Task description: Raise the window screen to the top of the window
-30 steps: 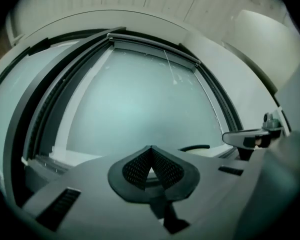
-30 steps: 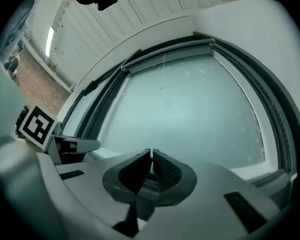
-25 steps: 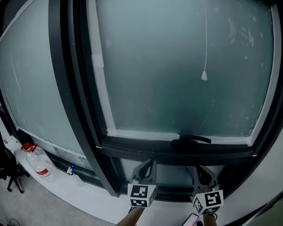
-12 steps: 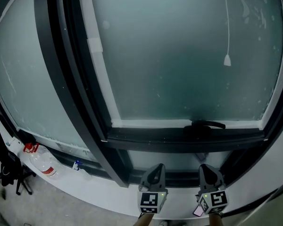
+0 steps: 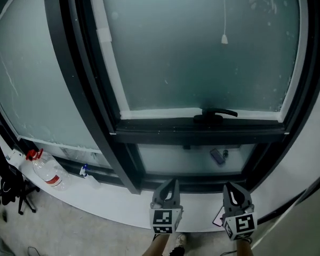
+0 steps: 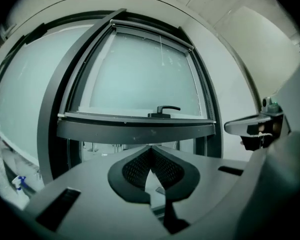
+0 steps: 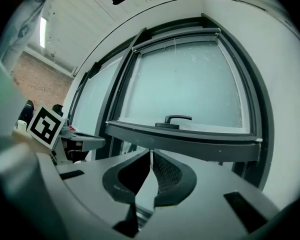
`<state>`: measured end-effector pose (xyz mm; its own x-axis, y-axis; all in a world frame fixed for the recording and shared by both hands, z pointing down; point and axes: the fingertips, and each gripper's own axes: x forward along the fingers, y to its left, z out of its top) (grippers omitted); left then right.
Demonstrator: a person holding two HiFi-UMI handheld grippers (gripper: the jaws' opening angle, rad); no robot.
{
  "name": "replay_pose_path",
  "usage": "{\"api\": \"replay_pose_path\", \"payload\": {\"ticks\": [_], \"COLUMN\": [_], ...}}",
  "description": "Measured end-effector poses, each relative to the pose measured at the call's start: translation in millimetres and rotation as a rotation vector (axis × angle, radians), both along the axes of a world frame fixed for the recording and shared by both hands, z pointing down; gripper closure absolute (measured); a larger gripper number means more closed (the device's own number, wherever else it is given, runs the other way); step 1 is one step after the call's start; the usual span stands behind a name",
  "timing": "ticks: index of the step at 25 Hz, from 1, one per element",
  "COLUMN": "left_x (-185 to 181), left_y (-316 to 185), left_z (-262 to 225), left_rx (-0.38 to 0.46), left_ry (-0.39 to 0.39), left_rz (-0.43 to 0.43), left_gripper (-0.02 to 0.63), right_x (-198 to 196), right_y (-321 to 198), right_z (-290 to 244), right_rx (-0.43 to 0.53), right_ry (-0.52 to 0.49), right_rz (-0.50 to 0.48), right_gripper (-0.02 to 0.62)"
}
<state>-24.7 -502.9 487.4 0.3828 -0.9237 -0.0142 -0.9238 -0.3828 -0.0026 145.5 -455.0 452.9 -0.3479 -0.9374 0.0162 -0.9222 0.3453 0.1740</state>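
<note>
The window screen (image 5: 202,52) is a frosted pane in a dark frame, with a black handle (image 5: 216,112) on its lower rail (image 5: 197,137) and a white pull cord (image 5: 224,38) hanging in front. My left gripper (image 5: 168,183) and right gripper (image 5: 232,186) sit side by side below the window, apart from the rail and pointing at it. Both are shut with nothing between their pads. In the left gripper view the gripper (image 6: 150,148) faces the handle (image 6: 165,110). The right gripper view shows its gripper (image 7: 151,152) under the same handle (image 7: 175,120).
A white sill (image 5: 106,199) runs under the window. On it at the left stand a clear bottle with a red cap (image 5: 45,174) and a small blue-capped bottle (image 5: 84,170). A dark stand (image 5: 2,183) is at the far left. A small fitting (image 5: 218,155) shows behind the lower pane.
Both grippers have drawn back and down from the lower rail, staying shut. The view has shifted, so the lower pane under the rail now shows.
</note>
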Motion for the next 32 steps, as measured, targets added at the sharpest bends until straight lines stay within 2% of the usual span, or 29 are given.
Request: {"api": "replay_pose_path", "payload": {"ticks": [5,10,20,24,29,32], "left_x": [19.7,27.2,31.8,15.9,-6.9,-29.9], "left_y": [68.6,136.1,211.2,241.2,292.9,328.4], "left_z": [-6.1,-25.0,-51.1,-50.8,-49.9,-46.9], "left_rx": [0.012,0.027,0.074,0.061,0.051,0.074], "left_ry": [-0.029,-0.029,-0.025,-0.005,-0.014,-0.021], "left_rz": [-0.01,-0.034,-0.017,-0.014,0.011,0.019], "left_gripper": [0.603,0.601,0.603,0.601,0.601,0.603], "right_x": [16.2,20.9,22.3,19.6,-7.7,-32.6], "right_y": [79.6,139.9,199.4,227.1,275.0,309.9], "right_z": [21.0,23.9,-26.2,-29.4,-25.8,-24.1], "right_rx": [-0.028,-0.058,0.07,0.07,0.073,0.083], "right_ry": [-0.027,-0.061,-0.115,-0.13,-0.115,-0.123], "right_rz": [-0.056,-0.053,-0.022,0.018,0.026,0.031], "right_gripper": [0.572,0.572,0.572,0.572,0.572,0.573]}}
